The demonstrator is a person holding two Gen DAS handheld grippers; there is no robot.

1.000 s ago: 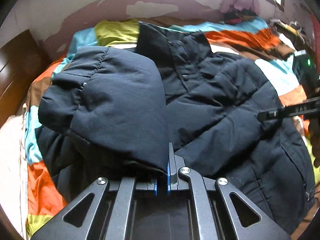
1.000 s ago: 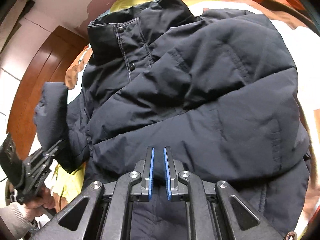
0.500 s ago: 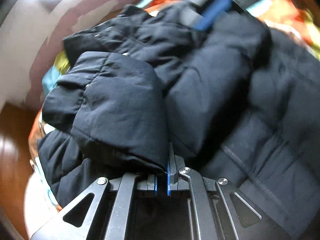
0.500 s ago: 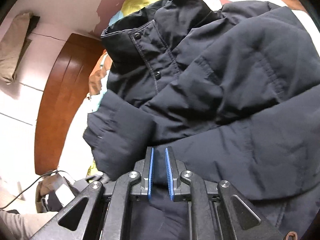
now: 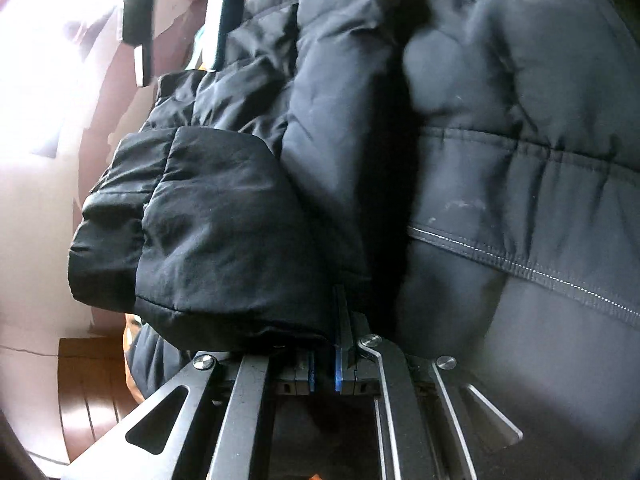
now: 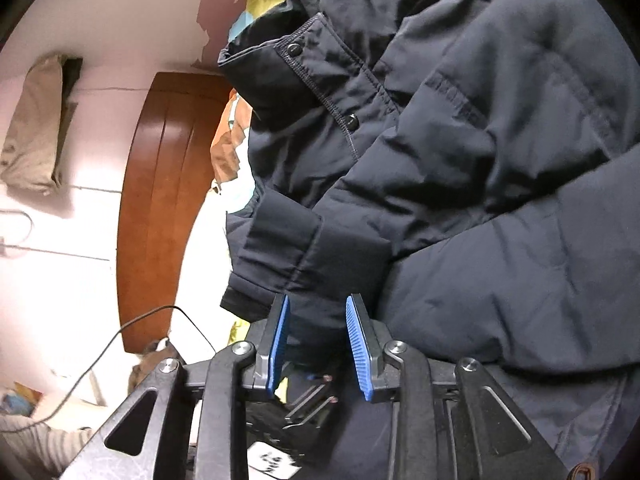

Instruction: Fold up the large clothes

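Note:
A dark navy puffer jacket (image 6: 500, 160) lies spread on the bed with its snap-button collar (image 6: 296, 52) toward the wall. My left gripper (image 5: 338, 312) is shut on the edge of the jacket's sleeve cuff (image 5: 208, 232), and the sleeve is folded over the jacket body (image 5: 540, 168). My right gripper (image 6: 316, 304) is close over the same cuff (image 6: 304, 248). Its jaws are opening, the blue pads (image 6: 360, 348) stand apart, and dark fabric sits loosely between them without being pressed.
A wooden headboard (image 6: 160, 200) and a white wall are on the left. A colourful bedsheet (image 6: 232, 148) shows at the jacket's edge. A black cable (image 6: 120, 332) runs past a person's pale sleeve (image 6: 32, 444) at the lower left.
My left gripper has rolled and come down, carrying the sleeve cuff over the jacket body. My right gripper's jaws have spread apart, and the cuff now lies between them.

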